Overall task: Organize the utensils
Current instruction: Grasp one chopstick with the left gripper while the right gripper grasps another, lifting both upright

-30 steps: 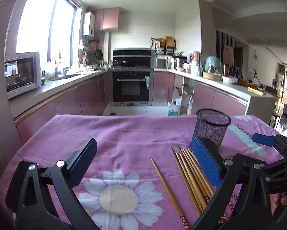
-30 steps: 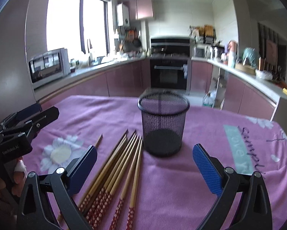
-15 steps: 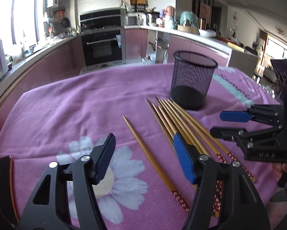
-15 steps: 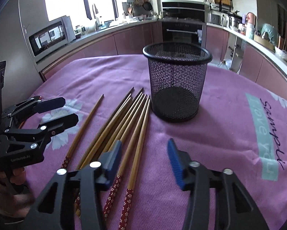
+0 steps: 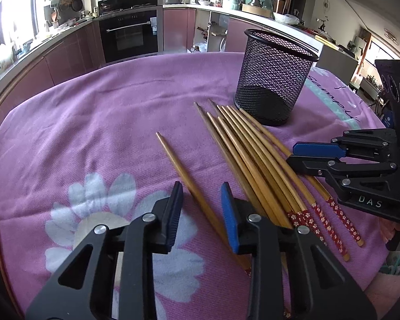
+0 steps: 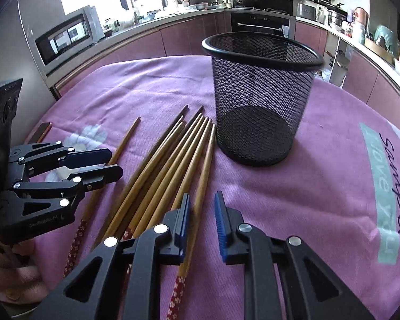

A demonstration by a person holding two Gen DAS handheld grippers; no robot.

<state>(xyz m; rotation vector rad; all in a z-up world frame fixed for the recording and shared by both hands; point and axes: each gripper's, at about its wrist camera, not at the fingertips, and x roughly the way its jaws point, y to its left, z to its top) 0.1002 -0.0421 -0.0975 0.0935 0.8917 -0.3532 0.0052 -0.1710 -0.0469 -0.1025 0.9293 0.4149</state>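
Observation:
Several wooden chopsticks [image 5: 253,154] with red flowered ends lie fanned on the pink cloth, tips toward a black mesh cup [image 5: 274,80]. One lone chopstick [image 5: 178,165] lies apart on the left. My left gripper [image 5: 201,194] straddles this lone stick; its jaws are closing and the pads stand clear of it. In the right wrist view the cup [image 6: 261,93] stands upright and empty. My right gripper [image 6: 202,202] straddles the rightmost chopstick [image 6: 205,154] of the fan [image 6: 167,165], its jaws closing with a gap left. Each gripper shows in the other's view: right gripper [image 5: 292,154], left gripper [image 6: 114,162].
The pink tablecloth [image 5: 106,112] has a white flower print [image 5: 98,213] and a teal lettered strip [image 6: 381,186]. A thin dark phone-like slab [image 6: 42,132] lies at the cloth's left edge. A person's hand [image 6: 13,280] holds the left gripper. Kitchen counters and an oven stand behind.
Both grippers have tipped downward and sunk toward the chopsticks. Their jaws have narrowed from wide open to a small gap, each now around one stick.

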